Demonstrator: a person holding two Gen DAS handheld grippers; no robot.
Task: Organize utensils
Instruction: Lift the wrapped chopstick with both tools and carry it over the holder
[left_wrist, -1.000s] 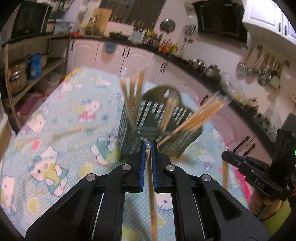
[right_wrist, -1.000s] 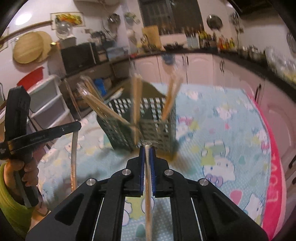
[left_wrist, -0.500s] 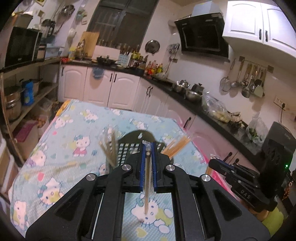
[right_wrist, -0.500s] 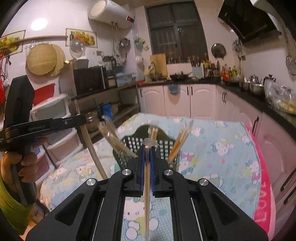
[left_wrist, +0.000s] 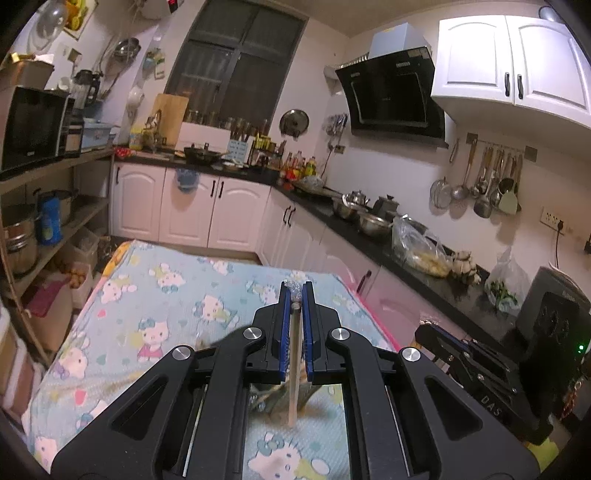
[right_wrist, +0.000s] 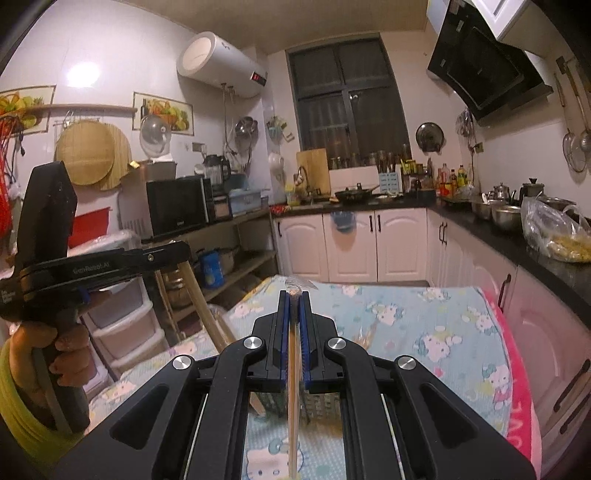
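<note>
Above patterned tablecloth (left_wrist: 155, 295): two grippers, one chopstick each.

"DAS" on the right gripper (left_wrist: 430, 334)

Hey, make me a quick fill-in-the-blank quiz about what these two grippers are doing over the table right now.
1. The left gripper is shut on a wooden ____.
2. The right gripper holds a chopstick between its ____-padded fingers.
3. The tablecloth is printed with cartoon ____.
4. The green basket sits ____ the right gripper.

Missing words: chopstick; blue; cats; below
</note>
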